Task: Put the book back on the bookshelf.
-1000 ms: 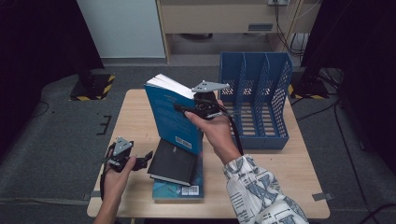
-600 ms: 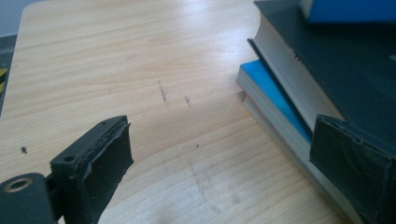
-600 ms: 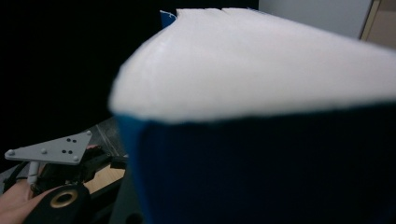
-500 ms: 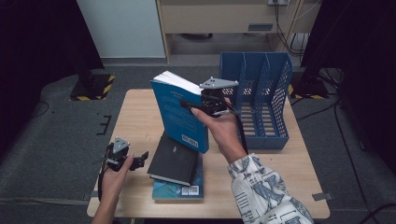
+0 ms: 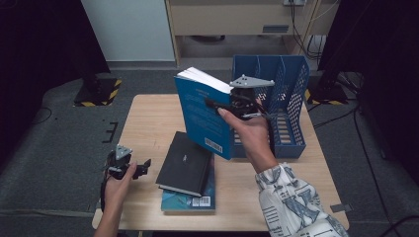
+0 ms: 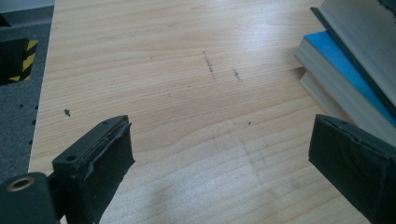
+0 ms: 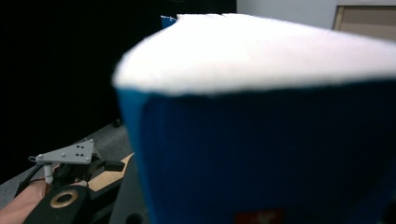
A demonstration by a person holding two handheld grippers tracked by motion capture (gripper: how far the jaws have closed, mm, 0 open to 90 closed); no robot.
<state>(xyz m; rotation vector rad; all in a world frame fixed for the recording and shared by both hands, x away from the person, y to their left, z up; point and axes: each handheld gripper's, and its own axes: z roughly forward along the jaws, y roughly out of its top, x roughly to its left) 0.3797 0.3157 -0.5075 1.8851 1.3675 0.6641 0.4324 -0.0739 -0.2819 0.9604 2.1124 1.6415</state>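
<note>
Nearest to me, my left gripper sits low over the near-left part of the desk, jaws spread wide with nothing between them. In the left gripper view I see bare wood between the two black pads, and the edge of the book pile just off to the right. I judge I'm keeping this hand parked and ready, out of the way of the other one, so it can go for the next book.

Just to the right of it lies that pile: a black book resting flat and slightly askew on top of a teal book, whose barcode end pokes out toward me. They lie flat because they're waiting their turn, I'd say.

Farther on, my right gripper is clamped on the blue book, which I'm holding upright in the air above the middle of the desk, white page edges up, barcode at the bottom corner. In the right gripper view the cover and the pale page block loom close and blurred. I hold it standing because it has to slide edge-first into a slot.

Farthest, at the right, stands the blue file rack with its open compartments facing me. The book is just to its left, not yet inside any slot.
</note>
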